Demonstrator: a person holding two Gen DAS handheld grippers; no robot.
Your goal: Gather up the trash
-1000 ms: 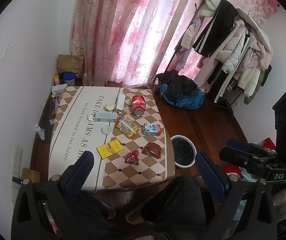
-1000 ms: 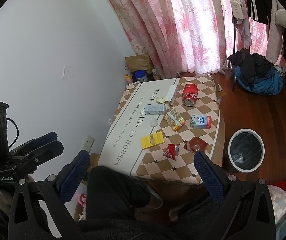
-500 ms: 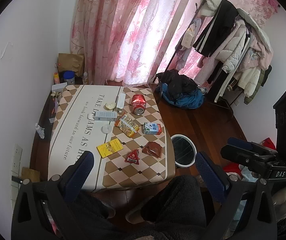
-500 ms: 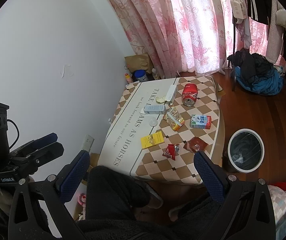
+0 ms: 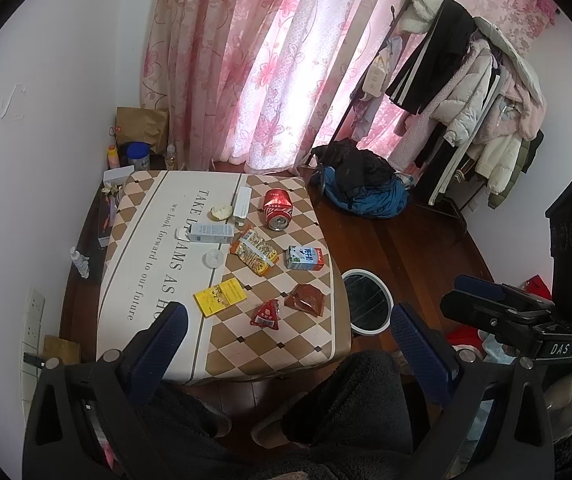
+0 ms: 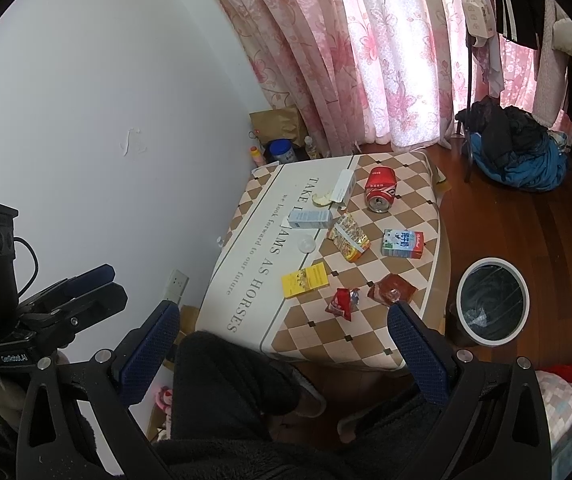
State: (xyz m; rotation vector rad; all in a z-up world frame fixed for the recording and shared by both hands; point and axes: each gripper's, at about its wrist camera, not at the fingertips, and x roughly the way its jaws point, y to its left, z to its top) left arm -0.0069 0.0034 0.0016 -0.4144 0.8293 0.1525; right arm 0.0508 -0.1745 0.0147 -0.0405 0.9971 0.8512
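Trash lies on a low table (image 5: 157, 240) with a checked cloth: a red can (image 5: 277, 208) on its side, a milk carton (image 5: 305, 258), a yellow snack bag (image 5: 255, 250), a yellow box (image 5: 219, 297), a small red packet (image 5: 266, 315), a brown wrapper (image 5: 306, 299) and a white-blue box (image 5: 209, 233). A white-rimmed bin (image 5: 366, 306) stands on the floor right of the table. My left gripper (image 5: 286, 344) is open, high above the table's near edge. My right gripper (image 6: 286, 344) is open and empty, also held well above; it also shows in the left wrist view (image 5: 498, 300).
A clothes rack (image 5: 466, 80) with coats and a pile of dark and blue clothes (image 5: 362, 188) stand at the far right. Pink curtains (image 5: 265, 60) hang behind the table. Bottles and a paper bag (image 5: 141, 128) sit in the corner. The person's legs (image 5: 326, 420) are below.
Both grippers have stayed nearly still; the views have shifted only slightly. Nothing on the table has moved.
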